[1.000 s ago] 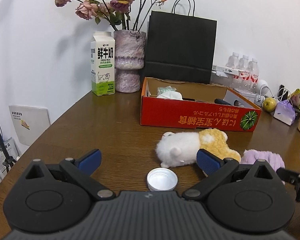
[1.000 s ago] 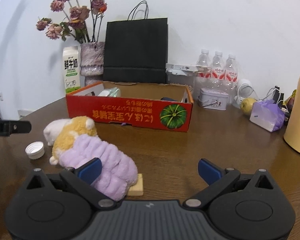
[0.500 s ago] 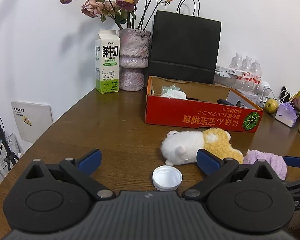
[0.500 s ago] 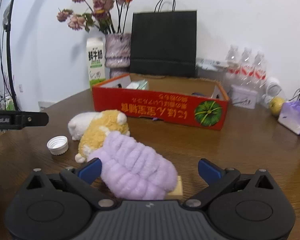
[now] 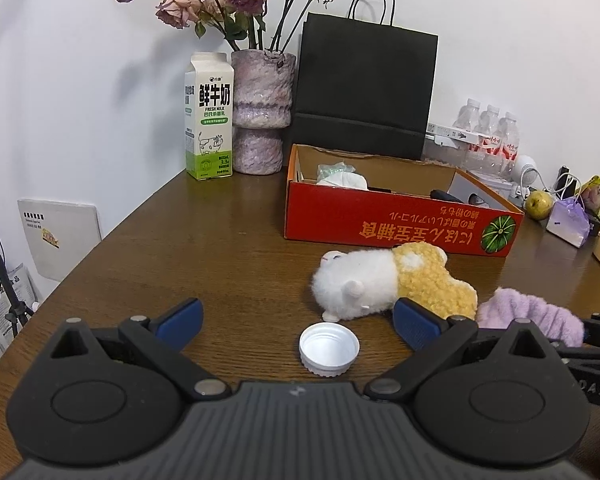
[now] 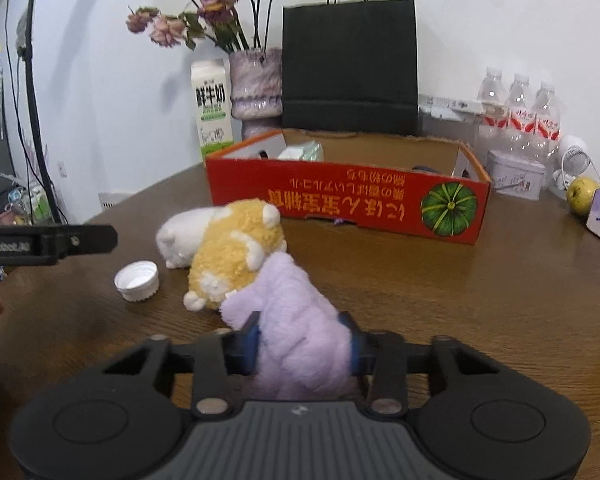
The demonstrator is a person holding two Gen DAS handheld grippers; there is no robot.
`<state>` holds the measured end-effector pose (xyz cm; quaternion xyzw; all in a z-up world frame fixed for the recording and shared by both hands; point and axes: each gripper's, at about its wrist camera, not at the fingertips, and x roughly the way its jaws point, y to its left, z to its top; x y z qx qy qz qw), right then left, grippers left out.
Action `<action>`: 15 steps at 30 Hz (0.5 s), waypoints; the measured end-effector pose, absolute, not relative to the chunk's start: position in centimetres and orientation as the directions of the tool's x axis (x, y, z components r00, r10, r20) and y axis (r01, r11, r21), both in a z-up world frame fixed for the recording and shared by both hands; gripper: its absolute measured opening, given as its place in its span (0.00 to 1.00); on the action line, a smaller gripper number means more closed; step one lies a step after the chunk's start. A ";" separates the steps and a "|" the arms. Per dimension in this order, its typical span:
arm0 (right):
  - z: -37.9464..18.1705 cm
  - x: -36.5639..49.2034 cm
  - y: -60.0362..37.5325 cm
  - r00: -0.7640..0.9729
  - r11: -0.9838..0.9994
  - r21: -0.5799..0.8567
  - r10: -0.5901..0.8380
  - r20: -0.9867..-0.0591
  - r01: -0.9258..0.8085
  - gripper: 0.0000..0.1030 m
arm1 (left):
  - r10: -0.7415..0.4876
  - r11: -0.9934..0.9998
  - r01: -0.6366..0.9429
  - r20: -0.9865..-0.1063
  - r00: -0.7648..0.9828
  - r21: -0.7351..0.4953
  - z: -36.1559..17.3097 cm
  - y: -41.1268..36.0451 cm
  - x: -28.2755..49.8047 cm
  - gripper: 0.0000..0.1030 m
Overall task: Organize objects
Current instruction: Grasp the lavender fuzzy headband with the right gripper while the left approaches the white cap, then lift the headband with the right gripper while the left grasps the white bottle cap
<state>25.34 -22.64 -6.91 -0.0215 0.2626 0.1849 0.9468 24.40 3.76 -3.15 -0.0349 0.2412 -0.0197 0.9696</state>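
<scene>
Bright, even light; fisheye-warped edges.

cap [image 5: 329, 349] left of plush [image 5: 394, 285] | cloth [image 5: 530, 316] right, touching plush | box [image 5: 400, 224] behind | carton [image 5: 209, 116], vase [image 5: 262, 112] far left

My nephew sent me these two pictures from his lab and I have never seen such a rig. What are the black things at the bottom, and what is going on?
They are two hand-held grippers, each held by a person, each with its own camera. One picture looks along the left hand-held gripper, open over a white bottle cap. The other looks along the right hand-held gripper, whose jaws are closing on a purple fluffy cloth. On the wooden table lie a white and yellow plush toy and a red cardboard box.
</scene>
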 end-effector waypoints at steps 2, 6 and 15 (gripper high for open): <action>-6.6 24.8 -22.8 0.810 0.933 0.044 0.334 -0.482 -0.358 0.29 | -0.056 0.997 0.022 -0.471 0.880 -0.077 -3.2 3.7 24.5 1.00; -6.0 23.5 -23.3 0.852 0.941 0.016 0.312 -0.420 -0.337 0.28 | -0.054 0.997 0.020 -0.484 0.873 -0.074 -3.4 3.8 24.7 1.00; -4.9 23.1 -27.1 0.914 0.979 0.052 0.204 -0.350 -0.199 0.28 | -0.050 0.998 0.031 -0.521 0.852 -0.045 -4.2 3.2 25.2 1.00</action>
